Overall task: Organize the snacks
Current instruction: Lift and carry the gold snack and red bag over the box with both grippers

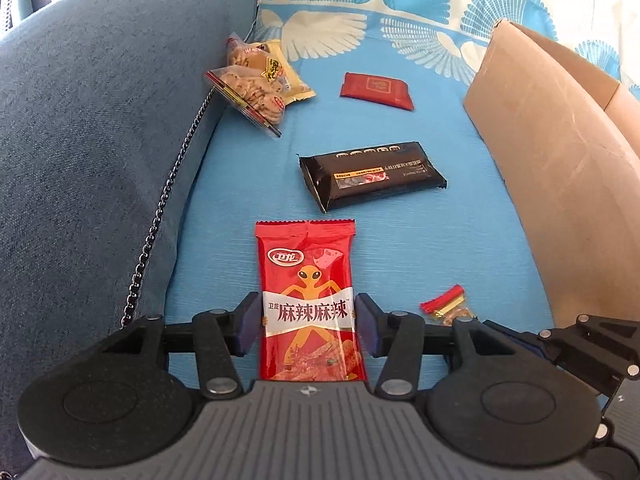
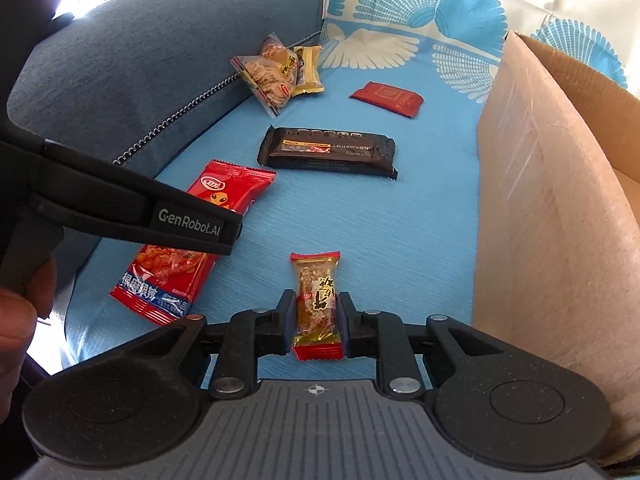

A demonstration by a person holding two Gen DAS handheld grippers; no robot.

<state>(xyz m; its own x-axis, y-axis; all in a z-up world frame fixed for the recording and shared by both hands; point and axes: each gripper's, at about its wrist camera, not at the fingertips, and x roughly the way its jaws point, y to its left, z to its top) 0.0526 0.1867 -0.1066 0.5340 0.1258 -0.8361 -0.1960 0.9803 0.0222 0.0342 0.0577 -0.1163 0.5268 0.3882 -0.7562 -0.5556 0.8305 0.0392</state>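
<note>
While your left tool (image 1: 308, 330) pinches the red spicy snack packet (image 1: 308, 300) on the blue sofa seat (image 1: 400, 248), your right tool (image 2: 316, 322) grips the small peanut candy (image 2: 317, 304), near the cardboard box (image 2: 532, 208) on its right

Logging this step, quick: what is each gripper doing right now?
Left gripper: shut on the red packet.
Right gripper: shut on the small bar.

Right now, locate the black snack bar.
The black snack bar lies mid-cushion, between the small dark-red packet behind it and the red spicy-strip packet in front.
</note>
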